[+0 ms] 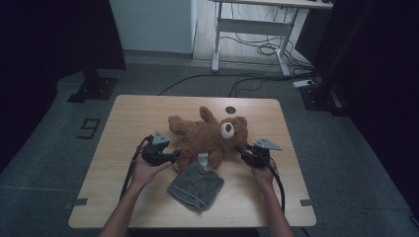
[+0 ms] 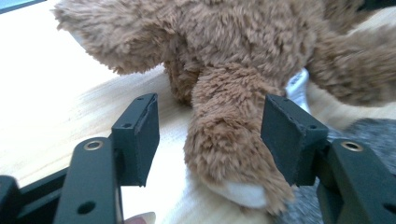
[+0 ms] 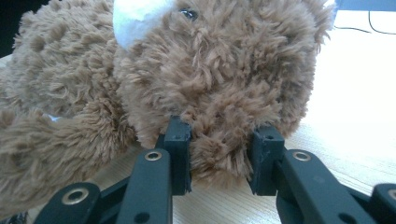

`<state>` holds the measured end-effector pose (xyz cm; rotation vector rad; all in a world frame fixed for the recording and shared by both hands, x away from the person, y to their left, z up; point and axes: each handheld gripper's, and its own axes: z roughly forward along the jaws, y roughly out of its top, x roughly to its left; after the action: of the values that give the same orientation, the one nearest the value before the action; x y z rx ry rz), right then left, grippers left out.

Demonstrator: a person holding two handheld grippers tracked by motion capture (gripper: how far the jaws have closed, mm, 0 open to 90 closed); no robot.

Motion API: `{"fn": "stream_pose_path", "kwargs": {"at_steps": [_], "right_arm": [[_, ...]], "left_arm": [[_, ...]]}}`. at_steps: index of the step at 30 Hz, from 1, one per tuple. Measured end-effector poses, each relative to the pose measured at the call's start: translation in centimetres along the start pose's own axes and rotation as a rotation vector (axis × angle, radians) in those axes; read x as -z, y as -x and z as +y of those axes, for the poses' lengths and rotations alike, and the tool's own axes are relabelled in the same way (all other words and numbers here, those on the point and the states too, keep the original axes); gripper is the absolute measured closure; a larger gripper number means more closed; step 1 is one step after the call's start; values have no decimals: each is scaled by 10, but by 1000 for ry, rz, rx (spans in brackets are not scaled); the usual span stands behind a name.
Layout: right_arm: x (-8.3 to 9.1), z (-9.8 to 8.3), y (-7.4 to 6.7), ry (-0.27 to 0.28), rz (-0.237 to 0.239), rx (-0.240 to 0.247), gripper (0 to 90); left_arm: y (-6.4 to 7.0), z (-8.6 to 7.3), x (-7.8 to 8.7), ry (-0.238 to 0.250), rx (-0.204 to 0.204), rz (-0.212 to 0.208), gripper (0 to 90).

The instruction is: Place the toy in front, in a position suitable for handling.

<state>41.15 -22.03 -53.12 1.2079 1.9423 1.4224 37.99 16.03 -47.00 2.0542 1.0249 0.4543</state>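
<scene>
A brown teddy bear [image 1: 207,136] lies on its back in the middle of the wooden table [image 1: 143,116], head toward the right. My left gripper [image 1: 173,157] is at the bear's lower left side. In the left gripper view its jaws [image 2: 210,126] stand open around one furry leg [image 2: 224,144]: the left pad is well clear of it and the right pad is just at the fur. My right gripper [image 1: 243,152] is at the bear's head. In the right gripper view its jaws [image 3: 219,135] are shut on a lump of fur at the edge of the head [image 3: 210,70].
A folded grey cloth [image 1: 196,185] lies in front of the bear, near the table's front edge. A white tag [image 1: 202,159] sticks out of the bear above the cloth. A dark round hole [image 1: 230,109] sits in the table behind the bear. A desk frame and cables stand on the floor beyond.
</scene>
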Motion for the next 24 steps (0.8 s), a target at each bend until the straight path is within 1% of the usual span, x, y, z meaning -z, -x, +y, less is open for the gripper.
{"fn": "stream_pose_path", "kwargs": {"at_steps": [3,6,8,12,13,14,15,16,17,19,24], "right_arm": [[0,0,0,0,1,-4,658],[0,-1,-1,-2,1,-6,654],[1,-1,-1,-3,1,-7,651],[2,-2,0,-8,0,-5,640],[2,-2,0,-10,-1,-5,637],[2,-3,0,-13,-1,-7,635],[2,-3,0,-13,0,-10,633],[2,-3,1,-12,1,-12,632],[2,-4,1,-13,0,-12,631],[2,-4,1,-14,1,-10,626],[3,-4,1,-13,-2,-9,619]], "left_arm": [[3,-7,9,-4,3,-10,350],[8,-16,15,-12,3,-30,339],[11,-21,17,-10,15,-50,333],[14,-31,21,13,45,-90,329],[15,-32,20,0,41,-95,329],[15,-33,20,-14,28,-86,322],[15,-34,21,-12,29,-77,321],[15,-35,21,-5,39,-80,324],[14,-36,21,-7,39,-86,324],[15,-38,22,-12,39,-81,322],[16,-42,23,-20,46,-84,321]]}}
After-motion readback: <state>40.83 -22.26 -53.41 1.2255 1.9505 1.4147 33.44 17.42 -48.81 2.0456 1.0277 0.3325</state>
